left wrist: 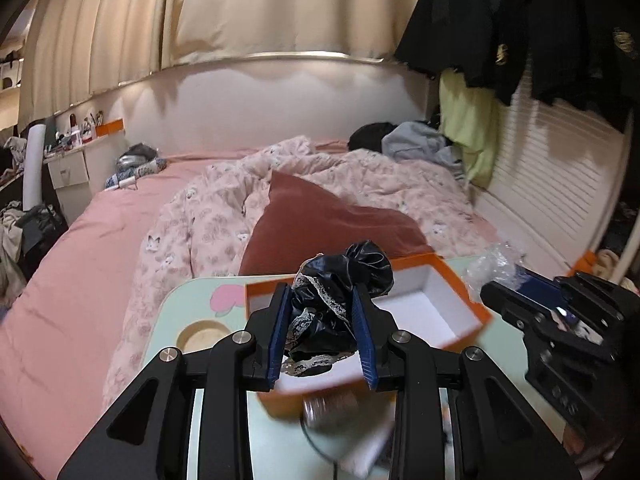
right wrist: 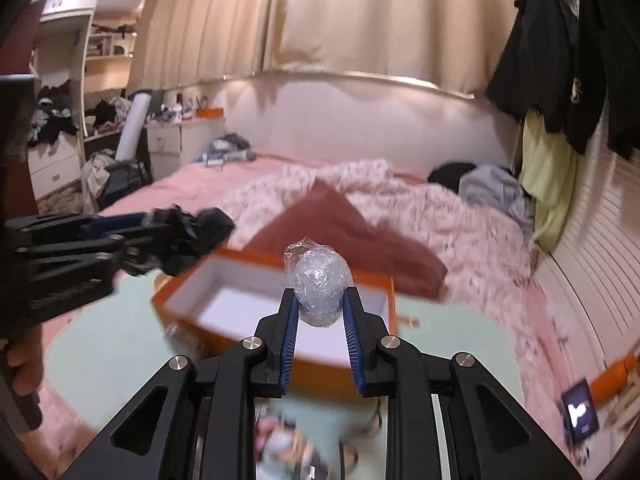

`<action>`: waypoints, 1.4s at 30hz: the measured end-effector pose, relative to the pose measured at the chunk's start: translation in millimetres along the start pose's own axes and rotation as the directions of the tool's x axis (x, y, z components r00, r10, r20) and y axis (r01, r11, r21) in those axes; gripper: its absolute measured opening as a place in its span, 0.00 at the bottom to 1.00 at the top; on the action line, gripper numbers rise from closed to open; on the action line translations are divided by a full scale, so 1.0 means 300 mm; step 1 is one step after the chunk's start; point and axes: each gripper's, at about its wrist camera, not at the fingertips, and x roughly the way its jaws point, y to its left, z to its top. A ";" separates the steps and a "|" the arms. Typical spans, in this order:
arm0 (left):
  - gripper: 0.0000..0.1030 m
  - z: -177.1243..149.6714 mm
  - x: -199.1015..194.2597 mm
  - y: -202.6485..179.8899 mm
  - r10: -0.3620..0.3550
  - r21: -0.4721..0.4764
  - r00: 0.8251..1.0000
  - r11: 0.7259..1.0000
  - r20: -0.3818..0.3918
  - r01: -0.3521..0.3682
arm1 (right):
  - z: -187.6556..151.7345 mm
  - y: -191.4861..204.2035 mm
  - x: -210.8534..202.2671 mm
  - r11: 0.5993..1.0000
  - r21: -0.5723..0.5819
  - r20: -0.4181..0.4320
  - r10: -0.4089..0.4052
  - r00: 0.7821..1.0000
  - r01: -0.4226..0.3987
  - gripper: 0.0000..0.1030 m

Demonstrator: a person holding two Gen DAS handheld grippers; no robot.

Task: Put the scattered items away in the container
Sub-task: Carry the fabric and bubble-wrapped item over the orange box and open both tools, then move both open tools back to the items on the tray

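My left gripper (left wrist: 321, 294) is shut on a crumpled black cloth with white lace (left wrist: 340, 300) and holds it above the open orange box with a white inside (left wrist: 432, 308). My right gripper (right wrist: 319, 294) is shut on a ball of clear plastic wrap (right wrist: 320, 280), held over the near side of the same box (right wrist: 248, 300). The left gripper with the black cloth (right wrist: 188, 228) shows at the left of the right wrist view. The right gripper's body shows at the right of the left wrist view, with the plastic ball (left wrist: 494, 266) at its tip.
The box sits on a pale green lap table (left wrist: 208, 292) with a round cup recess (left wrist: 200, 336). Blurred items (right wrist: 288, 440) lie on the table near me. Behind is a bed with a pink quilt (left wrist: 224, 200) and a dark red pillow (left wrist: 320, 220).
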 end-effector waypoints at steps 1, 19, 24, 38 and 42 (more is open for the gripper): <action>0.31 -0.008 0.034 0.000 0.014 0.001 1.000 1.000 -0.006 -0.014 | -0.005 -0.009 0.030 1.000 0.010 -0.007 0.008 1.000 -0.007 0.21; 0.66 -0.098 0.138 -0.047 0.118 0.010 0.993 0.993 -0.022 -0.117 | -0.077 -0.029 0.210 0.997 0.051 -0.085 -0.060 0.995 0.064 0.52; 0.70 -0.091 0.088 -0.048 0.159 0.031 0.986 0.986 0.047 -0.161 | -0.080 -0.002 0.152 0.992 -0.007 0.015 -0.124 0.992 0.124 0.66; 0.70 -0.128 -0.050 -0.032 0.059 -0.034 0.998 0.998 -0.017 -0.059 | -0.078 -0.007 0.042 0.997 -0.007 0.008 -0.076 0.997 0.076 0.66; 0.70 -0.210 -0.159 -0.030 -0.031 -0.024 0.996 0.999 -0.081 0.029 | -0.122 -0.067 -0.066 0.998 0.048 -0.020 -0.026 0.999 0.027 0.77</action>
